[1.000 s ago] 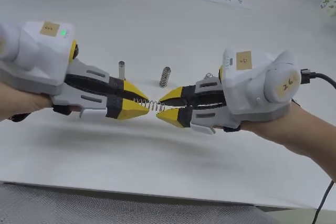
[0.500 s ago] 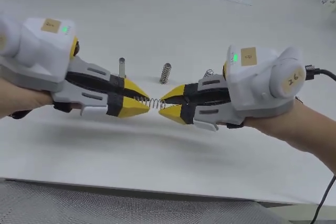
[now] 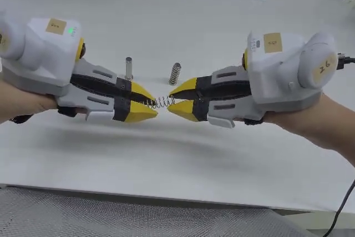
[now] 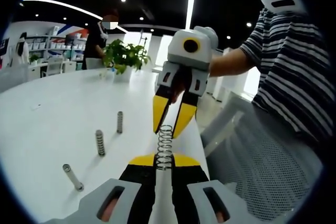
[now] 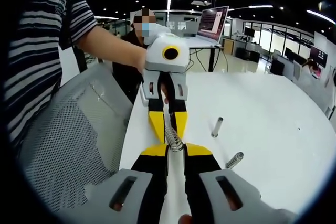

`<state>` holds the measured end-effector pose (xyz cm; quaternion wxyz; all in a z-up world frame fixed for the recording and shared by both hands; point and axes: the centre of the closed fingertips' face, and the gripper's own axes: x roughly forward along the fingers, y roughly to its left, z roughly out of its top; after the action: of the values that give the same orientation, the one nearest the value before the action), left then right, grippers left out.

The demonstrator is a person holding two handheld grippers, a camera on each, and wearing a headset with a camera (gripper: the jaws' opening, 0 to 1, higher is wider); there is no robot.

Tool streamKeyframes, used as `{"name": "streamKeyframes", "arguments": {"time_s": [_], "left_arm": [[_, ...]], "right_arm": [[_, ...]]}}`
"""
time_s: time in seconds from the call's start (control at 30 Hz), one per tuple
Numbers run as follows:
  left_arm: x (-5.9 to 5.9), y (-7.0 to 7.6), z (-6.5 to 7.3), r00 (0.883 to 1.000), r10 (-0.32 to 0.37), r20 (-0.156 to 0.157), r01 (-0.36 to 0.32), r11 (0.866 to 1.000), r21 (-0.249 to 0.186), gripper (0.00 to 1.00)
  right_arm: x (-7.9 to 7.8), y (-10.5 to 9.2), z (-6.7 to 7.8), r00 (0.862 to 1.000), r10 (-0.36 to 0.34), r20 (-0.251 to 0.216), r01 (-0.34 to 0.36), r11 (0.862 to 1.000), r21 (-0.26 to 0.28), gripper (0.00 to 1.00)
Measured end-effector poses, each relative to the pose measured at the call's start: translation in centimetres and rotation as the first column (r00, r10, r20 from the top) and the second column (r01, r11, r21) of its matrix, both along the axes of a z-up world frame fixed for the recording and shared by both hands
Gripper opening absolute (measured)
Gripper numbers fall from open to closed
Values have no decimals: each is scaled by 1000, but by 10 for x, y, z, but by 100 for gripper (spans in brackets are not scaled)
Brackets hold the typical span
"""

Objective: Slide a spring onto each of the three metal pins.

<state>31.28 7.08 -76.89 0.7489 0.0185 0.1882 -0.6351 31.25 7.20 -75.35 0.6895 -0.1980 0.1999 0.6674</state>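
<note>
Left hand-held gripper [image 3: 156,107] and right hand-held gripper [image 3: 170,99], level and tip-to-tip, each pinch one spring [image 3: 162,102] end.

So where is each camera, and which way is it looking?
Head view: on the person's head, looking forward and down at the table; the arms, left tool and right tool show.
Left gripper view: on the left tool, looking along its jaws at the right tool and a striped sleeve.
Right gripper view: on the right tool, looking the opposite way, at the left tool and arm.
Shared: all see the spring gripped between both tools.
</note>
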Motion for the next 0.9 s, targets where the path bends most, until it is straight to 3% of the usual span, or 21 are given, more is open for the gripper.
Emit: {"name": "streamKeyframes", "arguments": {"time_s": [0.5, 0.9], "left_arm": [[-2, -2, -3, 1000, -1, 26, 1, 1000, 22, 2], [0, -3, 2, 999, -3, 42, 2, 1000, 20, 2]], "right_arm": [[-2, 21, 17, 1000, 10, 3, -10, 998, 55, 8], [-2, 38, 25, 997, 38, 68, -43, 997, 67, 8]]}}
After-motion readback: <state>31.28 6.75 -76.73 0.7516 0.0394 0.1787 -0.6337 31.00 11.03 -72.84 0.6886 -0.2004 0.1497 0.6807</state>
